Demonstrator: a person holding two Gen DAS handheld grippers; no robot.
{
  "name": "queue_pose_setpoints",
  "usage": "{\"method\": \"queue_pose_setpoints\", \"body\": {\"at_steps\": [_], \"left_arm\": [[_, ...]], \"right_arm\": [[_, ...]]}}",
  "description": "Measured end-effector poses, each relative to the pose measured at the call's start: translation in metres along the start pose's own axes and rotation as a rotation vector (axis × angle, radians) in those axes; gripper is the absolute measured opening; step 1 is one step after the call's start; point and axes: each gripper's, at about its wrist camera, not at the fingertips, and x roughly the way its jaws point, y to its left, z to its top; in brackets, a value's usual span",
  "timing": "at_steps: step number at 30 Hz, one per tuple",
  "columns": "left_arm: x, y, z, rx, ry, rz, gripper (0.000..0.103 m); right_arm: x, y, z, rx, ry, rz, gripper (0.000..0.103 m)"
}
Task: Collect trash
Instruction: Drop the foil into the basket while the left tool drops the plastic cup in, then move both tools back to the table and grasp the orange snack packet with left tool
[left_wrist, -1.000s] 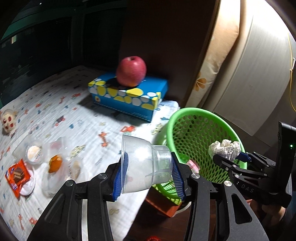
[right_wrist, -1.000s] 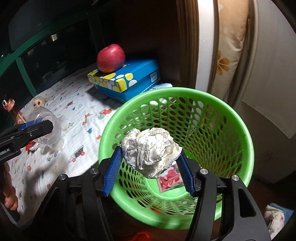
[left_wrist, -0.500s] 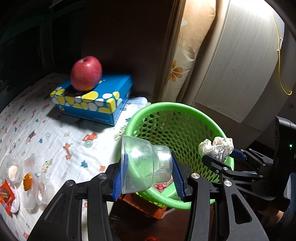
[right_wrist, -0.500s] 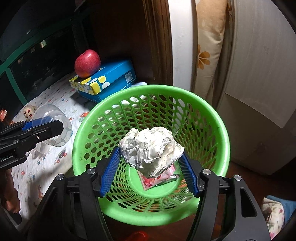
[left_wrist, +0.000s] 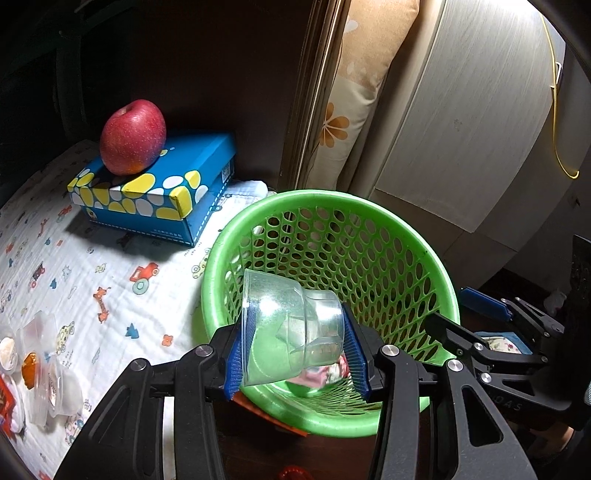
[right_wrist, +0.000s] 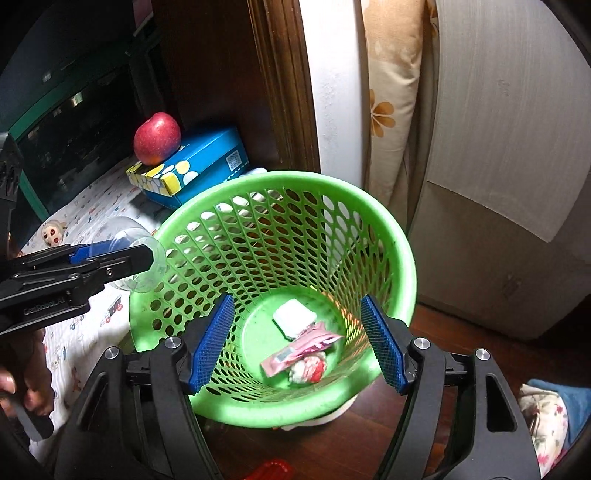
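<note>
Dim light falls on a bed spread with a cartoon-print sheet (left_wrist: 110, 280), the green mesh wastebasket (right_wrist: 369, 229) standing at its edge. Left claw (left_wrist: 295, 354) clamps a clear plastic cup (left_wrist: 291, 328) over the near rim; released here, it could glance off and roll away. Right claw (right_wrist: 295, 343), jaws just opened, stands empty above wrappers (right_wrist: 303, 354). Readable: "GenRobot.AI", "DAS".

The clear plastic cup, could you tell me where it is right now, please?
The clear plastic cup is clamped sideways in the left gripper, over the near-left rim of the green basket, beside the patterned bedsheet.
</note>
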Motion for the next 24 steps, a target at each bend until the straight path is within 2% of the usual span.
{"method": "queue_pose_setpoints", "body": {"at_steps": [6, 8, 16, 24], "left_arm": [[0.011, -0.010, 0.001, 0.007, 0.017, -0.017, 0.045], [0.012, -0.012, 0.000, 0.005, 0.017, -0.021, 0.050], [-0.004, -0.006, -0.007, -0.025, 0.000, -0.018, 0.055], [-0.042, 0.039, -0.026, -0.100, -0.051, 0.080, 0.059]], "right_arm": [[-0.007, -0.006, -0.005, 0.015, -0.006, -0.002, 0.072], [-0.008, -0.006, -0.005, 0.017, -0.007, -0.001, 0.072], [-0.014, 0.004, -0.007, 0.005, -0.014, 0.021, 0.073], [-0.011, 0.041, -0.006, -0.049, -0.007, 0.078, 0.076]]}}
